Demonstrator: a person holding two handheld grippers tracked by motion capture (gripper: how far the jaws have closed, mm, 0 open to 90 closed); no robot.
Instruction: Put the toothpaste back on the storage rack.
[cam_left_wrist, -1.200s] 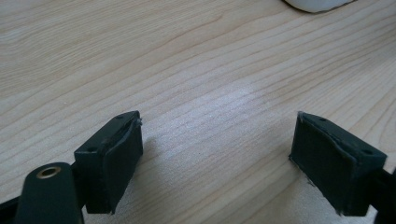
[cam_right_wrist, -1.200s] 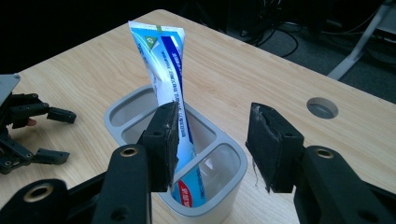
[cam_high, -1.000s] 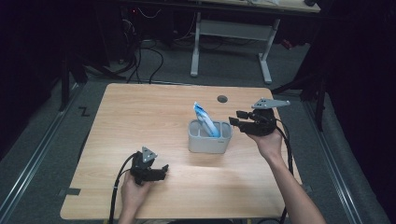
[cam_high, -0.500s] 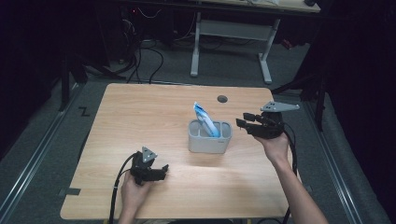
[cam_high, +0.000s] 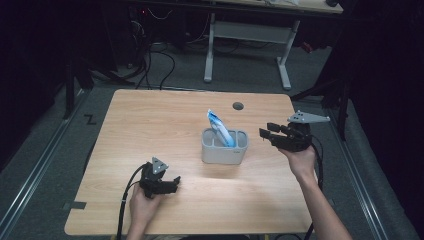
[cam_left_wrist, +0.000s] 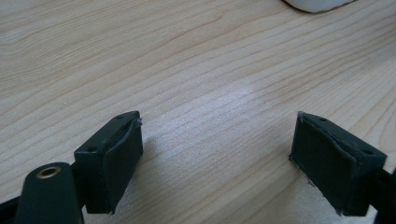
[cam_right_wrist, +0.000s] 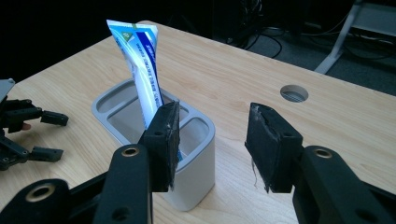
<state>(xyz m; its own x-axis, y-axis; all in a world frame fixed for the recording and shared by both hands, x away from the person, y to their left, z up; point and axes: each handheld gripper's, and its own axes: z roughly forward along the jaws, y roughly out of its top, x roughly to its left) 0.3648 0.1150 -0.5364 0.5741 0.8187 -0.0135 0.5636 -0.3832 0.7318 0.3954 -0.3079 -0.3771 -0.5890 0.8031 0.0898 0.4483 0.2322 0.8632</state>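
A grey holder (cam_high: 225, 146) with several compartments stands mid-table, and a blue-and-white toothpaste tube (cam_high: 219, 128) leans upright in it. The right gripper view has the same tube (cam_right_wrist: 141, 65) standing in the holder (cam_right_wrist: 196, 154), just behind my jaws. My right gripper (cam_high: 266, 135) hovers to the right of the holder, open and empty, apart from it. My left gripper (cam_high: 172, 184) rests low near the front left of the table, open, with bare wood between its pads (cam_left_wrist: 116, 158).
A round cable hole (cam_high: 238, 106) sits in the table behind the holder. The table's right edge (cam_high: 312, 165) runs under my right hand. Beyond the far edge stand a white desk frame (cam_high: 250, 35) and floor cables.
My right gripper has drawn away from the holder, moving right and toward the near side. The tube stays in the holder. The left gripper has not moved.
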